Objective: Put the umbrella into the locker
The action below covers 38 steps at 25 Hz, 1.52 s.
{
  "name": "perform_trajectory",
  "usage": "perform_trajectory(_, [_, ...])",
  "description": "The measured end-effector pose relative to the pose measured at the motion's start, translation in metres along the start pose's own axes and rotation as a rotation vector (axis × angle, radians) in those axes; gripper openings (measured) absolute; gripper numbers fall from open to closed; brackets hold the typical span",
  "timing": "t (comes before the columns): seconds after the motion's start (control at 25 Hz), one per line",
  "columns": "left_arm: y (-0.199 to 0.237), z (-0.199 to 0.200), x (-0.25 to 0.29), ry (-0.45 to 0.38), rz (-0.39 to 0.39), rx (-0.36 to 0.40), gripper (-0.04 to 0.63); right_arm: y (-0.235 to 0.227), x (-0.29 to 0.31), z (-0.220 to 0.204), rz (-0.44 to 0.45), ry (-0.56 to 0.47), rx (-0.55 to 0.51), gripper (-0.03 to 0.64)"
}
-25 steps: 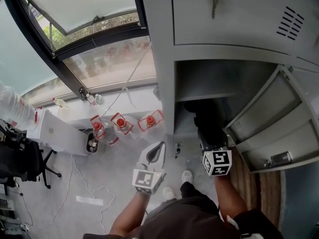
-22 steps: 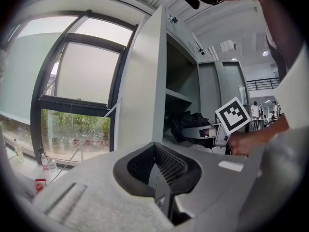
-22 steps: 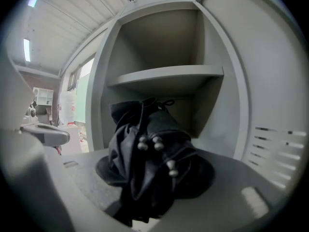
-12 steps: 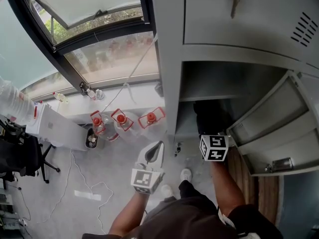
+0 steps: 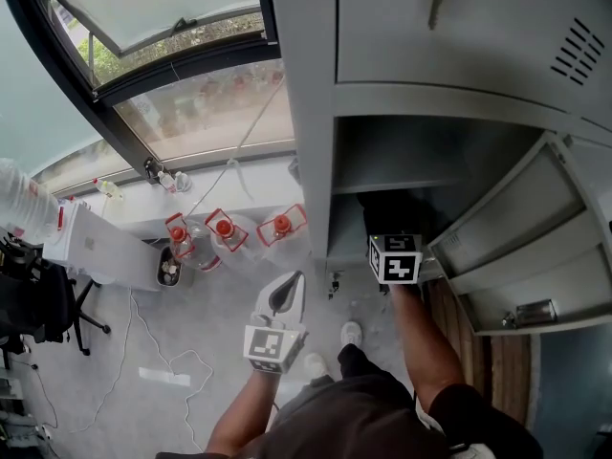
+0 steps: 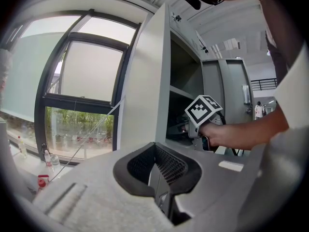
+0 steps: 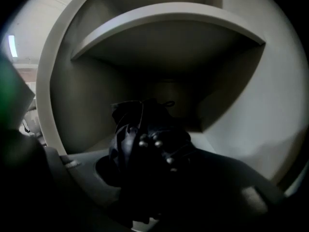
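Head view and both gripper views, umbrella being loaded. The grey locker (image 5: 311, 113) fills the upper right of the head view, with its door (image 5: 516, 247) swung open toward the right edge, so the compartment at centre right is accessible. The folded black umbrella (image 7: 145, 139) is already partly within that opening: in the right gripper view it projects forward from the jaws into the dim interior, beneath the inner shelf (image 7: 169, 13). Whether its far end rests on the compartment floor cannot be told, the lower part of that view being too dark. The task is therefore judged well advanced but unfinished: opening and approach are done, while setting the umbrella down, releasing it and withdrawing the hand remain. The right gripper (image 7: 152, 170) is clamped on the umbrella, its jaws held part-way apart by the bundled fabric and ribs between them; in the head view only its marker cube shows, at the mouth of the compartment. The left gripper (image 5: 290, 287) hangs at lower centre, over the floor and well apart from the locker; its own view shows the two jaws brought together with nothing between them.
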<state>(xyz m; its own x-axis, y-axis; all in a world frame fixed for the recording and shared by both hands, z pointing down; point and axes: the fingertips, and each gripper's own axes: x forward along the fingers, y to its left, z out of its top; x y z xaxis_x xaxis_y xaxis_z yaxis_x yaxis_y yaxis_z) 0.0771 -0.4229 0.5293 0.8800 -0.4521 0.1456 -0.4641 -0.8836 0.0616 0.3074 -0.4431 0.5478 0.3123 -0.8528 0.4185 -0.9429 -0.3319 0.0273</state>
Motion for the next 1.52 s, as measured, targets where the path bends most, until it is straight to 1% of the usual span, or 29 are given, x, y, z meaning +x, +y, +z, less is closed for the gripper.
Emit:
perform_trajectory(0.08, [-0.005,-0.001,0.001,0.000,-0.005,-0.006,0.005,-0.002,0.004,-0.005,-0.007,0.043,0.002,0.229])
perform_trajectory(0.28, [-0.012,0.001,0.004,-0.012,-0.020,-0.011,0.005,0.001,0.011,-0.012,-0.013,0.122,-0.040,0.238])
perform_trajectory(0.36, [-0.013,0.000,0.004,-0.007,-0.028,-0.014,0.005,0.002,0.011,-0.013,-0.018,0.132,-0.046,0.239])
perform_trajectory(0.6, [-0.021,-0.003,-0.006,0.001,-0.031,-0.034,0.005,0.012,0.012,-0.015,0.006,0.143,-0.071,0.267])
perform_trajectory(0.76, [-0.026,-0.002,-0.014,0.001,-0.040,-0.034,0.005,0.013,0.005,-0.016,-0.002,0.116,-0.087,0.335])
perform_trajectory(0.8, [-0.026,-0.002,-0.017,0.000,-0.039,-0.033,0.005,0.013,0.001,-0.015,-0.005,0.104,-0.086,0.342])
perform_trajectory(0.96, [-0.023,0.000,-0.031,-0.010,-0.030,-0.029,0.005,0.016,-0.025,-0.017,-0.006,0.070,-0.085,0.344])
perform_trajectory(1.08, [-0.025,0.003,-0.040,-0.029,-0.030,-0.032,0.005,0.021,-0.055,-0.015,-0.010,0.041,-0.070,0.344])
perform_trajectory(1.28, [-0.036,0.008,-0.052,-0.047,-0.070,-0.033,0.005,0.037,-0.107,-0.009,-0.018,-0.022,-0.088,0.344])
perform_trajectory(1.52, [-0.056,0.015,-0.060,-0.064,-0.134,-0.018,0.005,0.058,-0.159,-0.016,0.015,-0.052,-0.115,0.344])
